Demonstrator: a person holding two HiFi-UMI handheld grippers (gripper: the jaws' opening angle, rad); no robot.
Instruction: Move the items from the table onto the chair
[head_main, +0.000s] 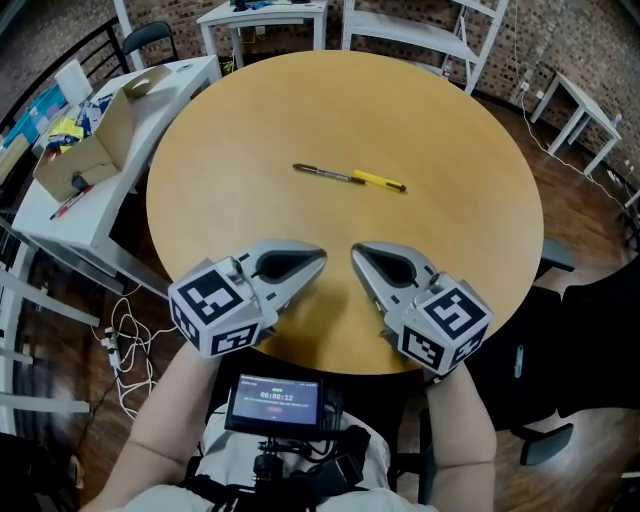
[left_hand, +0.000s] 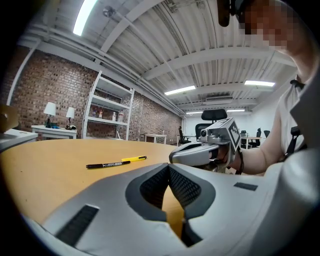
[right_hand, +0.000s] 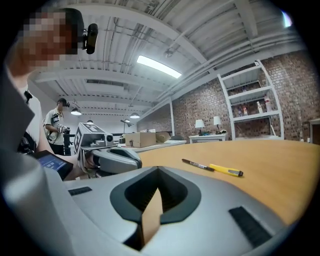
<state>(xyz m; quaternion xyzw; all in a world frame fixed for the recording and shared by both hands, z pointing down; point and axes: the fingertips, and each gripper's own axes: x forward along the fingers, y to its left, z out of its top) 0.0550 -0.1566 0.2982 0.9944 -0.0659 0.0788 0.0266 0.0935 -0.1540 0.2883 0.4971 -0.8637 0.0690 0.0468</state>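
A black pen (head_main: 325, 174) and a yellow marker-like item (head_main: 378, 181) lie end to end near the middle of the round wooden table (head_main: 450, 140). Both also show in the left gripper view, pen (left_hand: 105, 164) and yellow item (left_hand: 134, 159), and in the right gripper view, pen (right_hand: 197, 164) and yellow item (right_hand: 226, 170). My left gripper (head_main: 318, 258) and right gripper (head_main: 358, 252) hover side by side over the table's near edge, well short of the items. Each has its jaws together with nothing between them. A black office chair (head_main: 590, 340) stands to the right of the table.
A white desk (head_main: 150, 90) at the left carries an open cardboard box (head_main: 85, 150) and small clutter. White shelving (head_main: 440, 30) stands behind the table, and a small white table (head_main: 580, 110) at the far right. Cables (head_main: 125, 340) lie on the floor. A screen device (head_main: 275, 402) hangs at my chest.
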